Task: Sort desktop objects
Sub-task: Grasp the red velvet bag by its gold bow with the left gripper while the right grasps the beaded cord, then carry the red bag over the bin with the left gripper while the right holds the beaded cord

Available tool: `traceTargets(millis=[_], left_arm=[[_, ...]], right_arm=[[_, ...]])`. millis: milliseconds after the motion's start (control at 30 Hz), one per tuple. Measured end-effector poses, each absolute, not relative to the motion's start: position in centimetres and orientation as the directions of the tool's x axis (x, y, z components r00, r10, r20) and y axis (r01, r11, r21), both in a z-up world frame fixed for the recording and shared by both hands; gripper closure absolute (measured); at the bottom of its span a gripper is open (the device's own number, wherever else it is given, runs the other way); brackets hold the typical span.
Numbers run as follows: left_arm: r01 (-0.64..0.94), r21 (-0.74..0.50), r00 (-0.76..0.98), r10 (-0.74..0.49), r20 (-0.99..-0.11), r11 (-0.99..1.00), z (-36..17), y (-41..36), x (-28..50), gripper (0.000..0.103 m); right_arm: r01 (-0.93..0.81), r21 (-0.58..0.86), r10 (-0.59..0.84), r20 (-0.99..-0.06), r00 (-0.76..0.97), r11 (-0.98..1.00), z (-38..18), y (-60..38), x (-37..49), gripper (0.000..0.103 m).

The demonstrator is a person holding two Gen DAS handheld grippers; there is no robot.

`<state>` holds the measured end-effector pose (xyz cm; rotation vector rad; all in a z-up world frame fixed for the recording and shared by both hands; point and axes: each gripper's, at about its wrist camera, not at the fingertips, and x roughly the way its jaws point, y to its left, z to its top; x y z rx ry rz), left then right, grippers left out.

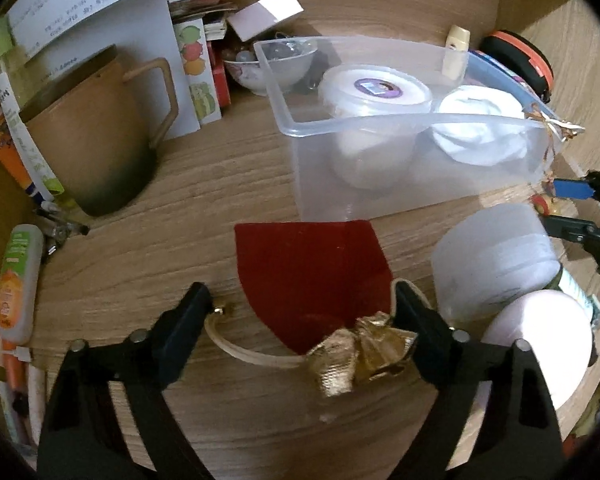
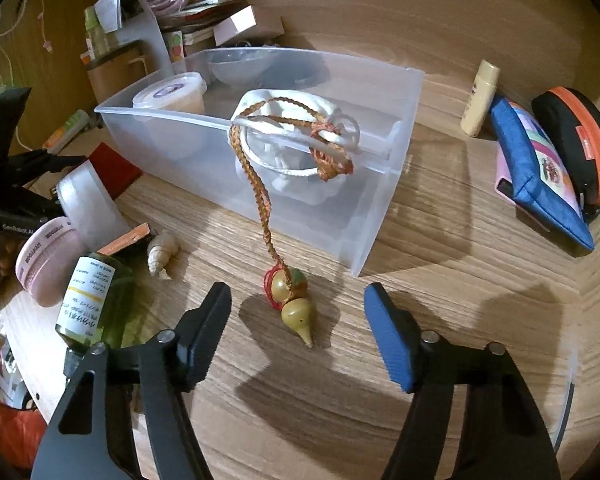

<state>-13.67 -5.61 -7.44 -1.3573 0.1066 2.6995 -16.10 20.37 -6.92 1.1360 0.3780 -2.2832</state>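
A dark red pouch [image 1: 312, 272] with a gold ribbon [image 1: 360, 352] lies on the wooden desk between the fingers of my left gripper [image 1: 302, 304]. Its jaws stand open; the right finger touches the pouch's edge and the left one is apart from it. My right gripper [image 2: 298, 300] is open around a yellow gourd pendant [image 2: 296, 308] lying on the desk, touching neither side. The pendant's braided cord [image 2: 260, 200] runs up over the rim of a clear plastic bin [image 2: 160, 114]. The bin holds a lidded round tub [image 2: 170, 94] and a white cloth bundle [image 2: 296, 160].
A tan mug [image 1: 92, 140] and papers stand at the left, with a bowl [image 1: 276, 64] behind the bin. A white jar [image 1: 492, 256] and a pink-lidded jar [image 1: 540, 344] sit right of the pouch. A green bottle [image 2: 96, 300], shell [image 2: 162, 252], blue pouch [image 2: 536, 176] and black-orange case [image 2: 580, 140] lie around.
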Motion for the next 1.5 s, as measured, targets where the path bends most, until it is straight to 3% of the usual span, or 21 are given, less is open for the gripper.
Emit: traceTargets(millis=[67,333,500,567,667,833,1500], left_arm=[[-0.143,-0.007,-0.590,0.091,-0.802,-0.990,-7.4,-5.7,-13.7,0.020],[-0.130,-0.043,-0.597,0.113,-0.794,-0.991,-7.2,-5.9,-13.4,0.027],[-0.120,-0.058,-0.606,0.120,-0.787,-0.991,-7.1,-6.0,-13.1,0.038],[-0.122,-0.070,-0.608,0.130,-0.783,-0.990,-7.1,-6.1,-13.0,0.041],[-0.121,-0.110,-0.612,0.161,-0.775,-0.987,-7.1,-6.3,-12.6,0.051],[-0.084,-0.164,-0.634,0.180,-0.753,-0.983,-7.1,-7.1,-11.6,0.061],[0.012,-0.138,-0.710,0.089,-0.698,-0.990,-4.7,-8.0,-7.8,0.063]], right_arm=[[0.594,0.003,-0.354,-0.805,-0.476,-0.804,-7.1,20.3,-16.3,0.050],[0.593,0.019,-0.372,-0.795,-0.479,-0.805,-7.0,20.0,-16.6,0.053],[0.603,0.020,-0.381,-0.792,-0.478,-0.798,-7.1,19.5,-16.5,0.066],[0.603,0.018,-0.380,-0.791,-0.479,-0.797,-7.1,19.4,-16.4,0.078],[0.597,0.028,-0.382,-0.792,-0.476,-0.801,-7.1,19.7,-16.3,0.085],[0.583,0.027,-0.379,-0.783,-0.493,-0.812,-7.1,20.3,-15.8,0.085],[0.600,0.083,-0.486,-0.679,-0.551,-0.796,-3.2,21.0,-12.3,0.085]])
